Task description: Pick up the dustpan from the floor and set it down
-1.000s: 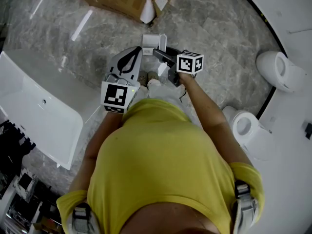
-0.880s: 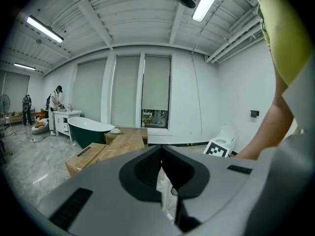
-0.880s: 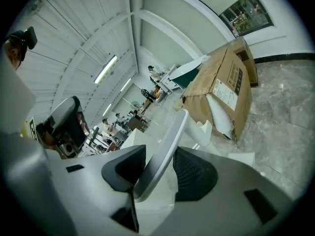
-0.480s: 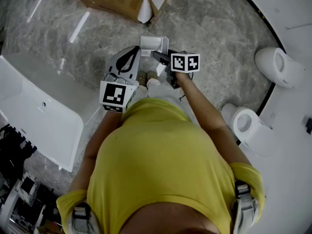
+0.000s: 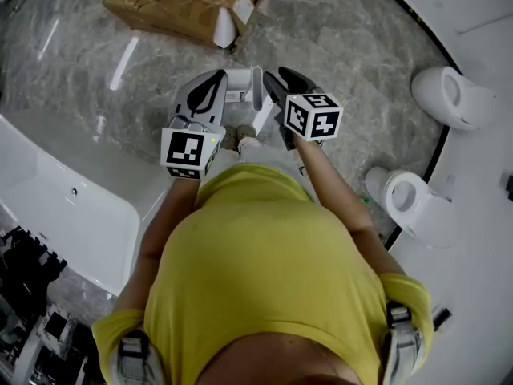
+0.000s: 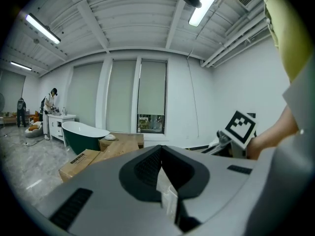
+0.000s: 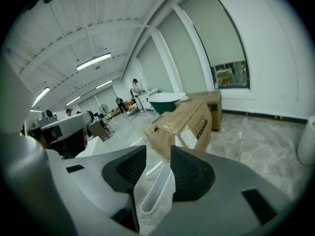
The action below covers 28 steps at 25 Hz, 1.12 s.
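Observation:
The white dustpan hangs just ahead of the person's feet, between the two grippers. My right gripper is raised over the floor. Its jaws have just been closing, and the dustpan's translucent slotted handle sits between the pads, gripped by my right gripper. My left gripper is beside the pan on its left, jaws together. In the left gripper view the tips of my left gripper meet, and a thin white sliver shows at the seam below; I cannot tell what it is.
A cardboard box lies on the marble floor just beyond the dustpan. A white bathtub stands at the left. Two toilets stand by a white platform at the right. People work far off by a dark green tub.
The right gripper has risen toward the camera and turned, with the dustpan's handle in it. The left gripper has stayed where it was.

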Tool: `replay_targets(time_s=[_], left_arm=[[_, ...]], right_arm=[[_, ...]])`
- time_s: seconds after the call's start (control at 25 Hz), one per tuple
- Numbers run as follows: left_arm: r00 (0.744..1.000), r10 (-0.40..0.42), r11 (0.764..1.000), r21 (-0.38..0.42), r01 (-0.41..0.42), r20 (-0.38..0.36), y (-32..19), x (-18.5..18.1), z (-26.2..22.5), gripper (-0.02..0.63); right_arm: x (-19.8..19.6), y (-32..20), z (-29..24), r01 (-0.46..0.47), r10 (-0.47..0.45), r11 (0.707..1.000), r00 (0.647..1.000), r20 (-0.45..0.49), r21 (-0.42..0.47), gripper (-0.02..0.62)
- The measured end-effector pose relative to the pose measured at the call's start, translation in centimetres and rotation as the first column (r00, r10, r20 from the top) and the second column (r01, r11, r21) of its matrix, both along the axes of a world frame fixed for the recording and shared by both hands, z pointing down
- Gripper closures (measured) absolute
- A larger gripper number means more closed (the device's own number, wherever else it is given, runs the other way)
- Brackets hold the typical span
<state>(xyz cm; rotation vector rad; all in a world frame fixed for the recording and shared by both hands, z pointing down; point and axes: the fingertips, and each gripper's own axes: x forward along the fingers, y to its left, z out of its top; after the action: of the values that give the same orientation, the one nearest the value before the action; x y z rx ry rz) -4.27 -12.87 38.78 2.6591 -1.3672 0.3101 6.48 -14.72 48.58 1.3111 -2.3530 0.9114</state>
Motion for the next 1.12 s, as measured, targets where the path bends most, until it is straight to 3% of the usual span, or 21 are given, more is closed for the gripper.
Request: replay_targets(time_s=[0.16,0.32,0.48,0.6,0.76,1.12], left_arm=[[1.000,-0.018,0.997,0.082,0.018,0.002,-1.8,0.3,-3.0,0.604],[0.999,-0.042,0.982,0.186,0.042,-0.002,-2.9,0.8,-7.5,0.604],[0.996,-0.083,0.970,0.229,0.085,-0.016,-3.1,0.7,-10.9,0.604],[0.993,-0.111,0.964,0.240,0.115,-0.029,-2.9,0.5,-12.6,0.604],[0.992,-0.115,0.957,0.261,0.124,-0.048,-2.4,0.6,-14.0,0.604],[0.992,-0.110,0.953,0.279,0.121,-0.055,-1.8,0.9,-14.8,0.604]], right_arm=[[1.6,-1.8,-7.4,-0.058,0.075,0.965,0.996,-0.057,0.256,0.531],[2.9,-2.0,-14.2,-0.095,0.148,0.883,0.986,-0.081,0.459,0.583],[3.7,-1.4,-19.5,-0.091,0.204,0.786,0.972,-0.117,0.611,0.583],[3.9,-1.1,-21.7,-0.090,0.225,0.739,0.967,-0.118,0.667,0.584],[4.2,-0.5,-22.8,-0.104,0.234,0.718,0.967,-0.098,0.689,0.584],[4.5,0.1,-22.7,-0.111,0.232,0.720,0.969,-0.087,0.685,0.584]])
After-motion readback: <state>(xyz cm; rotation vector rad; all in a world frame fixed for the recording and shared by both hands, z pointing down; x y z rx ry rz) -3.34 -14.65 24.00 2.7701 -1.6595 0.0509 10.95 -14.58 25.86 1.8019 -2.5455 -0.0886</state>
